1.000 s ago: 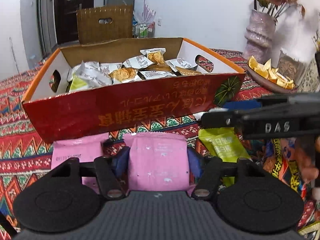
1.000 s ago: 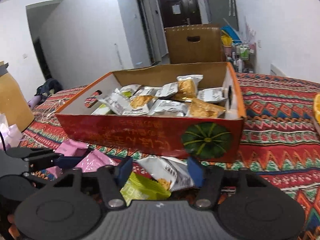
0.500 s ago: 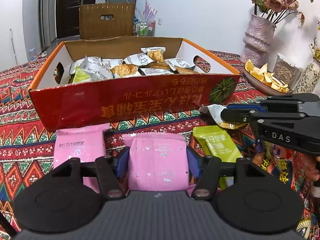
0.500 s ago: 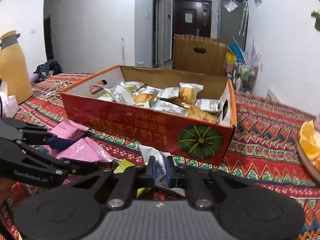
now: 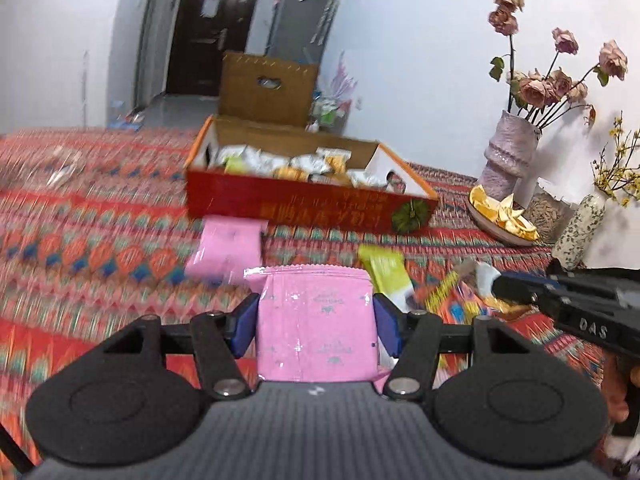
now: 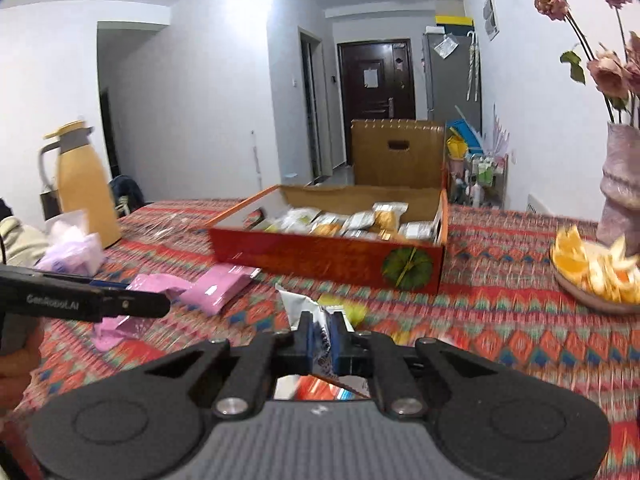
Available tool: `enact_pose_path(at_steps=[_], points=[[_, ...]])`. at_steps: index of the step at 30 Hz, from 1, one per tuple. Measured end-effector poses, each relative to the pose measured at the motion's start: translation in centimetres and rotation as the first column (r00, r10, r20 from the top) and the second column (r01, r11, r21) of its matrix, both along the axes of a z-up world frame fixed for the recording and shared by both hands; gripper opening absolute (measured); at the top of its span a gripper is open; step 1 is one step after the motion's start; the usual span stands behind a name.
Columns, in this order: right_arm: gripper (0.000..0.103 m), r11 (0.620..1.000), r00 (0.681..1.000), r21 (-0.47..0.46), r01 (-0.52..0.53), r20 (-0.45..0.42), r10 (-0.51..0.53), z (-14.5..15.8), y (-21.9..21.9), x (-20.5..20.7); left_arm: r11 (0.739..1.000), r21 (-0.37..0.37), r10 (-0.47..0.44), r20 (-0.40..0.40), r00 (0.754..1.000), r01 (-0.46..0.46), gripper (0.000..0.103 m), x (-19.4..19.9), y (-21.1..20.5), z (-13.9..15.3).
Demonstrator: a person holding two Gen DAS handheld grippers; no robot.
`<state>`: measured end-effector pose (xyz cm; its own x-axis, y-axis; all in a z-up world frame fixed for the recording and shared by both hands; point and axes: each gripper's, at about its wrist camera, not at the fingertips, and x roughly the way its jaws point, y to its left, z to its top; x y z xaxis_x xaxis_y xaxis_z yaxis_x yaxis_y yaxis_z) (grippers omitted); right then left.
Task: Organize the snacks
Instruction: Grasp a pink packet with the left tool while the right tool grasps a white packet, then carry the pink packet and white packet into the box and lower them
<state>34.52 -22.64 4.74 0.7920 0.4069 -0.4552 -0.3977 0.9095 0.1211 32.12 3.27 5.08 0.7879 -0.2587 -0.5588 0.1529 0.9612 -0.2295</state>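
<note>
My left gripper (image 5: 315, 322) is shut on a pink snack packet (image 5: 316, 320) and holds it above the patterned tablecloth. My right gripper (image 6: 320, 338) is shut on a silver snack packet (image 6: 298, 306), lifted off the cloth. The red cardboard box (image 5: 304, 204) with several snack packets in it stands ahead; it also shows in the right wrist view (image 6: 320, 252). A second pink packet (image 5: 228, 250) lies in front of the box. A green packet (image 5: 384, 270) and colourful packets (image 5: 460, 300) lie on the cloth to the right.
A plate of orange slices (image 5: 500, 216) and a vase of dried roses (image 5: 508, 156) stand at the right. A yellow thermos (image 6: 86, 188) and a purple bag (image 6: 72, 250) stand at the left. A brown carton (image 6: 398, 156) is behind the box.
Both grippers have risen and pulled back from the box with their packets. The right gripper, open one second ago, has shut on the silver packet.
</note>
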Motion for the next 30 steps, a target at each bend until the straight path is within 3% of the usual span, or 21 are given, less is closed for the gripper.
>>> enact_pose_path(at_steps=[7,14,22,30], points=[[0.008,0.999,0.997,0.004,-0.032,-0.066,0.032,-1.5,0.2,-7.0,0.999,0.0,0.04,-0.019,0.999,-0.04,0.061,-5.5,0.8,-0.3],[0.006,0.999,0.996,0.004,-0.039,-0.075,0.039,-2.0,0.9,-9.9,0.999,-0.018,0.039,0.003,0.999,-0.039,0.061,-7.7,0.9,0.0],[0.005,0.999,0.997,0.007,-0.039,-0.062,0.039,-1.4,1.0,-9.4,0.999,-0.023,0.038,0.017,0.999,-0.038,0.061,-6.9,1.2,0.3],[0.005,0.998,0.998,-0.016,-0.065,0.018,0.065,1.2,1.7,-5.0,1.0,-0.019,0.02,0.083,0.996,-0.018,0.061,-1.4,2.4,2.8]])
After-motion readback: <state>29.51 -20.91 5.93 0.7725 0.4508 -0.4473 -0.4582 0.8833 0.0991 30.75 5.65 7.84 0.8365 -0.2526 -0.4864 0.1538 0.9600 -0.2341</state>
